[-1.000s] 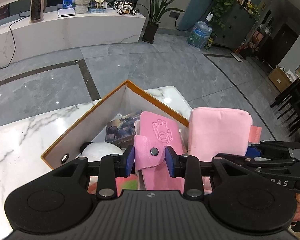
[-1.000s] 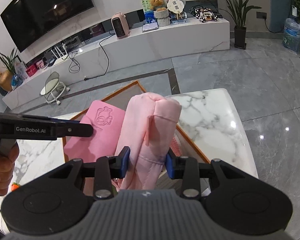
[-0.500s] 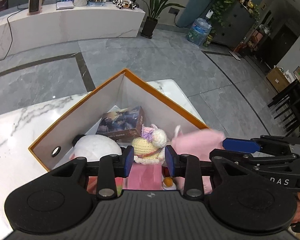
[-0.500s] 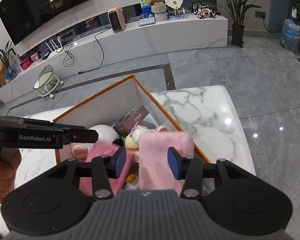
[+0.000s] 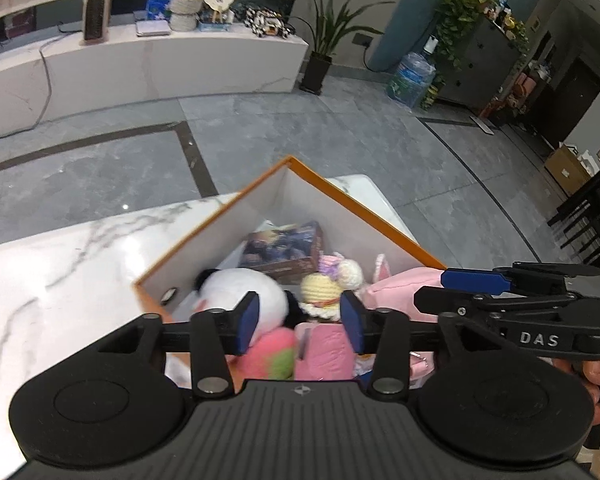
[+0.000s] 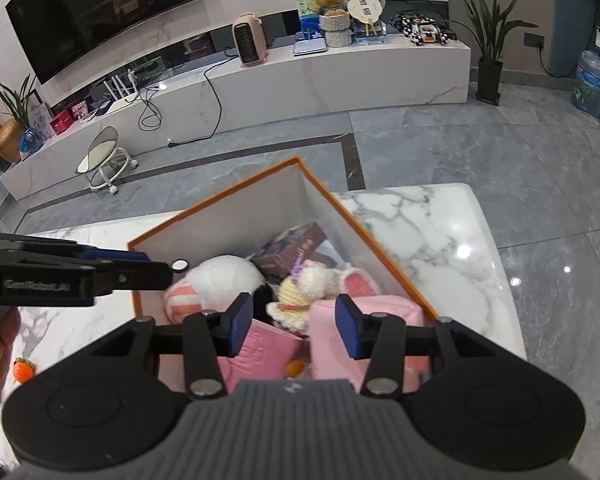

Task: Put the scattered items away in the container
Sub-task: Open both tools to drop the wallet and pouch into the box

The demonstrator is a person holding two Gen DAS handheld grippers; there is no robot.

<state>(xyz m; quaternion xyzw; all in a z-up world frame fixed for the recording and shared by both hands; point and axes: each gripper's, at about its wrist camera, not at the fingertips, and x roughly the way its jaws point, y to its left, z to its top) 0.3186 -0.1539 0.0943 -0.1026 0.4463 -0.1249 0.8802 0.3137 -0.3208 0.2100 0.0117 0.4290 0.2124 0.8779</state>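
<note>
An orange-rimmed white box (image 5: 364,204) (image 6: 220,200) stands on the marble table. Inside lie a panda plush (image 5: 244,288) (image 6: 224,276), a dark game box (image 5: 284,248) (image 6: 296,244), a yellow crochet doll (image 5: 324,288) (image 6: 296,292), a pink embossed pouch (image 5: 324,348) (image 6: 260,352) and a pink cushion bag (image 5: 400,288) (image 6: 364,312). My left gripper (image 5: 300,322) is open and empty above the box's near side. My right gripper (image 6: 294,326) is open and empty just above the pink items. Each gripper shows from the side in the other's view.
A small orange crochet carrot (image 6: 22,370) lies on the table at the left. The table's far edge (image 6: 480,216) drops to a grey tiled floor. A white TV bench (image 6: 340,68) and a potted plant (image 6: 490,60) stand far behind.
Both grippers opened and let go: the pink pouch left my left gripper, the pink cushion bag my right. Both now lie in the box, and the grippers have drawn back slightly.
</note>
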